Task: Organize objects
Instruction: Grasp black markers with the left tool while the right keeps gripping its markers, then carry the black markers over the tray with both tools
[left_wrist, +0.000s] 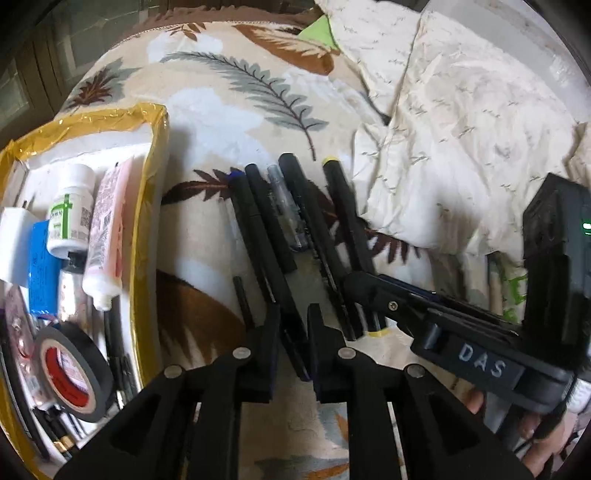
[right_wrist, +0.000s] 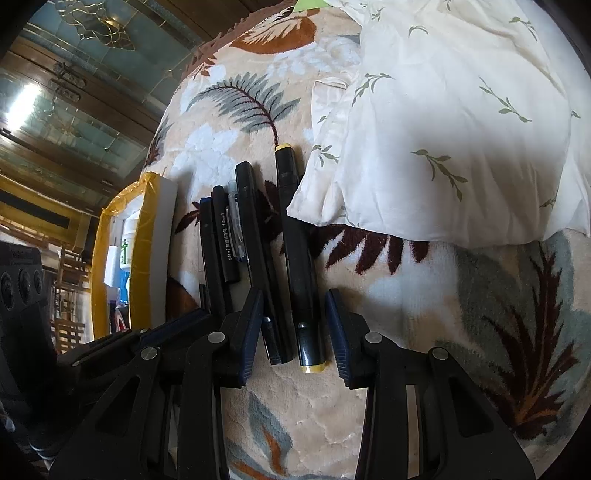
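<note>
Step in hand: aligning black pens (right_wrist: 255, 236) on leaf-patterned blanket (right_wrist: 424, 295); right gripper (right_wrist: 293, 332) spread around yellow-capped black marker (right_wrist: 299, 258), left gripper (left_wrist: 293, 334) apparently slack around one pen; next: pinch, transfer to yellow-taped box (left_wrist: 153, 155)

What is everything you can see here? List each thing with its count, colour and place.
Blanket: one, cream leaf print, under everything.
Pillow: one, white with green sprigs, upper right.
Box: one, white, yellow-taped rim, left.
Bottle: one, white, in box.
Tube: one, pink, in box.
Tape roll: one, black, in box.
Pens: about five, mostly black, mid-blanket row.
Marker: one, black, yellow ends, row's right.
Left gripper: black, astride a pen.
Right gripper: black, open, around marker.
</note>
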